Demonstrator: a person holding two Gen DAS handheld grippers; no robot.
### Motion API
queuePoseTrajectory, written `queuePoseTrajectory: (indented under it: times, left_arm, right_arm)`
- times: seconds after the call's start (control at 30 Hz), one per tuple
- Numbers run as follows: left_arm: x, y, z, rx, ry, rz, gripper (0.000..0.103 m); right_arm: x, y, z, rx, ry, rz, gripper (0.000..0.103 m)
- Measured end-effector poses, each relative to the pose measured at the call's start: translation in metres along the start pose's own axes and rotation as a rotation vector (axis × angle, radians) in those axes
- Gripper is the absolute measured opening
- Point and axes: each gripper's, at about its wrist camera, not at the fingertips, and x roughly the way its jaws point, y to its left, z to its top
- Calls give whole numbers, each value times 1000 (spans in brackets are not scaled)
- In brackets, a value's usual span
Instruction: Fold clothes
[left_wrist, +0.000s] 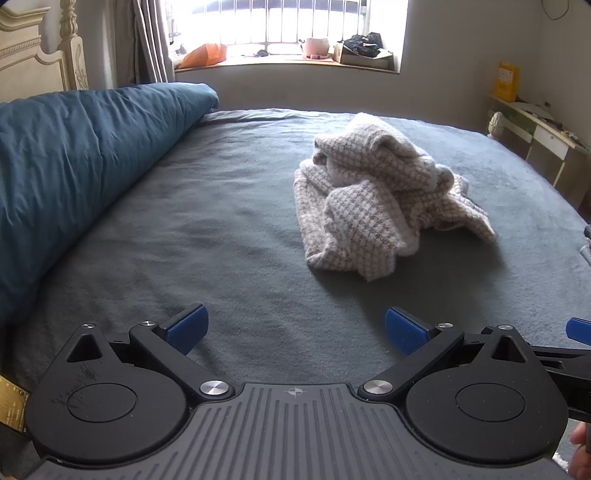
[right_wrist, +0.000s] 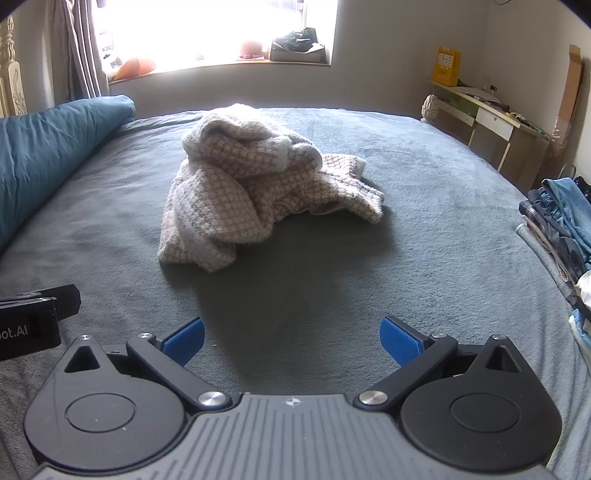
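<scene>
Beige-and-white houndstooth knit garment (left_wrist: 384, 192) (right_wrist: 258, 184) crumpled in heap, mid-bed, unfolded.

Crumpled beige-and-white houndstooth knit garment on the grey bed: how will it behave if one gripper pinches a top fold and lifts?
The beige-and-white houndstooth knit garment will likely be floppy: it lies in soft, slumped folds, so the rest should hang and unroll. The fuzzy thick knit probably grips the blue fingers well, not slippery. It may drag on the grey bed cover rather than slide cleanly. Both grippers are open, apart from it.

Black grippers (left_wrist: 296, 329), blue ribbed pads (right_wrist: 400, 340)
</scene>
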Motion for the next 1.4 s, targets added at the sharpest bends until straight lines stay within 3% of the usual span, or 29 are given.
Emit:
queuePoseTrajectory:
  times: [0.8,1.07,1.23,1.4]
  left_arm:
    - [2,3,-1,3,17,-6,103]
    - [1,11,-2,-23,-6,-46,103]
    - [3,25,-2,-80,-68,-72,103]
    - [17,36,9,-129,-102,-109,103]
  right_arm:
    - [-1,2,0,0,-1,6,103]
    - [4,-3,1,24,-12,34,103]
    - [10,-9,5,40,-65,74,103]
    - [14,-26,13,67,-178,91,103]
